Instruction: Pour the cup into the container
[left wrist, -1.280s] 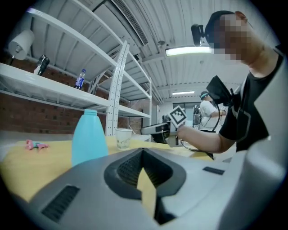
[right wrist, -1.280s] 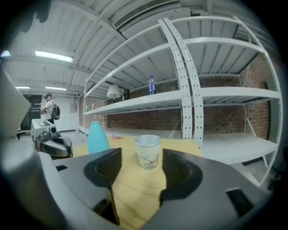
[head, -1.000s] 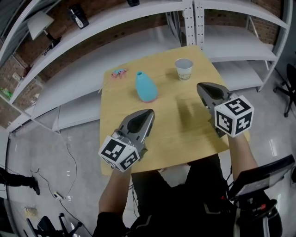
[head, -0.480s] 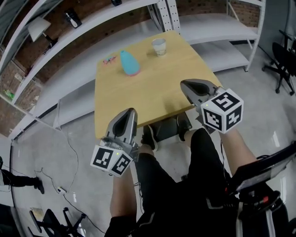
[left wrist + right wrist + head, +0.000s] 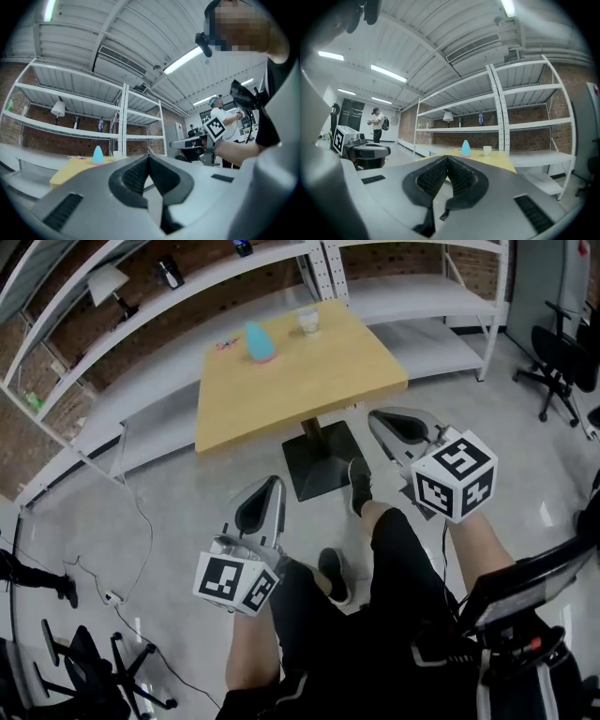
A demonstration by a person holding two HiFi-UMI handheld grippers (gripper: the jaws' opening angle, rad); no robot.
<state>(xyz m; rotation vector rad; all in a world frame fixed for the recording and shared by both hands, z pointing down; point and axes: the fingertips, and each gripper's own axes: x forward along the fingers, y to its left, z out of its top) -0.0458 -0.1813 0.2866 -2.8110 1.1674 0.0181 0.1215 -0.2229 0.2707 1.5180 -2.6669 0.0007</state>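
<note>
A white paper cup (image 5: pixel 308 321) and a light blue container (image 5: pixel 259 341) stand at the far side of the wooden table (image 5: pixel 309 381). Both grippers hang well short of the table, above the floor and the person's legs. My left gripper (image 5: pixel 275 484) is shut with nothing between its fingers. My right gripper (image 5: pixel 377 416) is also shut and empty. In the right gripper view the container (image 5: pixel 465 148) and the cup (image 5: pixel 487 150) show small beyond the closed tips (image 5: pixel 447 158). In the left gripper view the container (image 5: pixel 97 155) is far off to the left of the tips (image 5: pixel 149 157).
White metal shelving (image 5: pixel 403 296) runs behind the table. The table's black pedestal base (image 5: pixel 317 457) stands on the grey floor. An office chair (image 5: pixel 562 362) is at the right, cables (image 5: pixel 141 540) at the left. Another person (image 5: pixel 376 124) stands far away.
Both grippers have drawn back from over the table to above the floor and the person's legs. The table, cup and container now lie much farther off. Both stay shut.
</note>
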